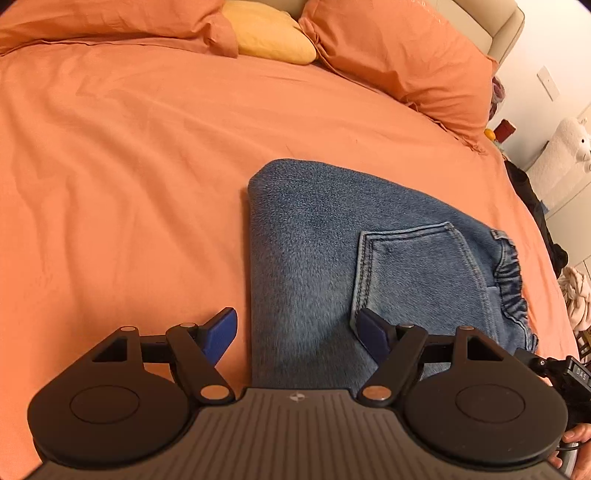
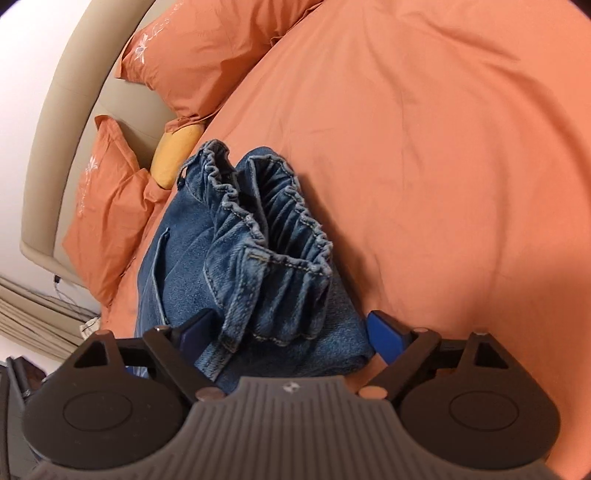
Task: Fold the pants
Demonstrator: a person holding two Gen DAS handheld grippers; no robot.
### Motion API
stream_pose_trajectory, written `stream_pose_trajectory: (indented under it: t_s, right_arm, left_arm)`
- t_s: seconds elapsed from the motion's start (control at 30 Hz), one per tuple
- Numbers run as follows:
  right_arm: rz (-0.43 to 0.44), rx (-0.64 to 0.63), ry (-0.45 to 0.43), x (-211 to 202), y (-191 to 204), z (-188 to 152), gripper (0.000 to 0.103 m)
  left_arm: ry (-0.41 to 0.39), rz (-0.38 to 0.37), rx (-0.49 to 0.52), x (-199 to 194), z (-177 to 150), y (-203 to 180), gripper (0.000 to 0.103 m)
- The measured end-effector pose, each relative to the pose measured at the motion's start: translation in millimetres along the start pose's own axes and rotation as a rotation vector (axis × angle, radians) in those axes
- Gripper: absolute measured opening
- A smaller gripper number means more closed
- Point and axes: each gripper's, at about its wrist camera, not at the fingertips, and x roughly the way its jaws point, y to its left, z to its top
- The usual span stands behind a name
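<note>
- One pair of blue denim pants [image 1: 325, 258] lies folded into a compact bundle on the bed [image 1: 129, 166], lower centre to right of the left wrist view; in the right wrist view it fills the centre.
- Two orange pillows [image 1: 402, 55] sit along the top of the frame, with one yellow cushion [image 1: 269, 33] tucked between them.
- The bed cover is smooth orange cloth with soft creases; the denim is coarse, with pale stitching, one patch pocket [image 1: 417, 266] and a gathered elastic waistband [image 2: 280, 221] bunched into ruffles.
- A curved beige headboard [image 2: 48, 147] runs down the left edge of the right wrist view.
- A white plush animal [image 1: 569, 144] stands at the far right of the left wrist view.
- The left hand-held gripper [image 1: 299, 332] has its blue pads wide apart and clasps nothing; one pad is over the orange cover, the other over the denim by the pocket's lower corner. Whether either touches cannot be told.
- The right hand-held gripper [image 2: 291, 332] is also spread wide, its pads on either side of the bundle's near end, gripping nothing.
</note>
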Motion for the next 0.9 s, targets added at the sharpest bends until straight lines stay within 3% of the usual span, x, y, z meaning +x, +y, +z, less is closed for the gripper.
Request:
stream_pose_trajectory:
  t_s: [0.13, 0.33, 0.47, 0.67, 0.73, 0.77, 0.83, 0.9]
  right_arm:
    - [0.047, 0.012, 0.011, 10.3, -8.5, 4.4, 0.084]
    - [0.070, 0.007, 0.001, 19.3, -8.8, 4.9, 0.085]
    - [0.052, -0.002, -0.001, 18.8, -6.7, 4.6, 0.081]
    - [0.014, -0.023, -0.008, 13.0, 4.5, 2.7, 0.072]
    - [0.005, -0.036, -0.010, 8.7, 9.4, 2.9, 0.067]
    - [0.004, -0.048, -0.012, 5.8, 12.7, 3.6, 0.064]
    - [0.006, -0.077, -0.010, -0.5, 20.3, 5.8, 0.058]
    - [0.016, -0.094, -0.009, -6.3, 27.9, 8.6, 0.052]
  left_arm:
    - [0.004, -0.039, 0.004, 11.0, 2.3, 4.4, 0.094]
    - [0.020, -0.098, -0.008, 24.4, 5.1, 6.4, 0.096]
    - [0.016, -0.084, 0.019, 28.2, 5.4, -0.7, 0.091]
    - [0.019, -0.061, 0.082, 15.4, 9.7, -12.0, 0.059]
    - [0.017, -0.048, 0.100, 9.0, 11.2, -15.2, 0.042]
    - [0.019, -0.040, 0.103, 6.5, 12.2, -15.8, 0.041]
    - [0.022, -0.034, 0.112, 0.6, 14.1, -17.5, 0.028]
    - [0.022, -0.024, 0.128, -5.9, 15.1, -19.2, 0.026]
